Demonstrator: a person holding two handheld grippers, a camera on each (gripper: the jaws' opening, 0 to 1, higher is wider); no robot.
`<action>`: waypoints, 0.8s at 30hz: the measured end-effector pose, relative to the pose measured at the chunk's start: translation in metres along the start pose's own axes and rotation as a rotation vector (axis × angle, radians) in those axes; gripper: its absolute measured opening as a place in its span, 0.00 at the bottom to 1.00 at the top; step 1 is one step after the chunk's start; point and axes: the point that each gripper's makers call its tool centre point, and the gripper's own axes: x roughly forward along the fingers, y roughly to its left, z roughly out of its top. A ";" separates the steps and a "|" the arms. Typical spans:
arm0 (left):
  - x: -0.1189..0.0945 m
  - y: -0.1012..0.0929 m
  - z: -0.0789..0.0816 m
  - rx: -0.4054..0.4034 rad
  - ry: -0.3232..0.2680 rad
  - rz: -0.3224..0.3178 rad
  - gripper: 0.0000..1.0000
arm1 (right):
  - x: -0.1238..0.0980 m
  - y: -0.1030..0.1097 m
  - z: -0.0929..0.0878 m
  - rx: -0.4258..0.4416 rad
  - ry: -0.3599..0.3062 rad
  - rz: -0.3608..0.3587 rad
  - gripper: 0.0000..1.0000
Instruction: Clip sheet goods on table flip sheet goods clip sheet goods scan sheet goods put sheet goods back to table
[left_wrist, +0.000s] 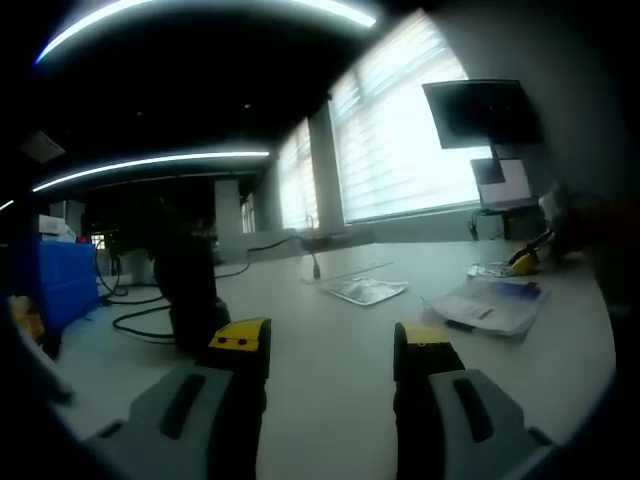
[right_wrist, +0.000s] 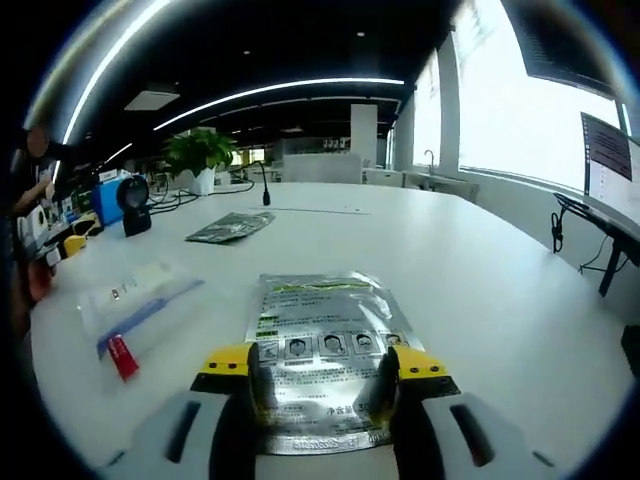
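A silver foil packet (right_wrist: 322, 345) lies flat on the white table (right_wrist: 480, 270). Its near end sits between the yellow-tipped jaws of my right gripper (right_wrist: 325, 378), which stand open on either side of it. A clear pouch (right_wrist: 135, 305) with blue and red parts lies to its left, and a second silver packet (right_wrist: 230, 227) lies farther back. My left gripper (left_wrist: 330, 350) hovers open over bare table with nothing between its jaws. Ahead of it lie the silver packet (left_wrist: 365, 290) and the clear pouch (left_wrist: 490, 305). A black scanner (left_wrist: 190, 300) stands at the left.
The scanner (right_wrist: 133, 202) stands at the table's far left, beside a blue box (right_wrist: 105, 200) and a potted plant (right_wrist: 200, 150). A gooseneck microphone (right_wrist: 263, 185) rises at the back. Cables (left_wrist: 135, 318) trail near the scanner. A monitor (left_wrist: 480, 110) hangs by the window. A person's arm (left_wrist: 600, 235) shows at the right.
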 end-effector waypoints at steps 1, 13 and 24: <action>0.000 0.000 0.000 0.000 0.000 0.000 0.42 | 0.000 0.000 0.000 0.004 0.002 -0.008 0.46; 0.000 -0.001 0.000 0.000 0.001 -0.008 0.42 | -0.007 0.001 -0.003 0.069 0.071 -0.164 0.45; -0.001 -0.002 0.001 -0.006 -0.007 -0.014 0.42 | -0.009 -0.001 -0.003 0.074 0.038 -0.166 0.43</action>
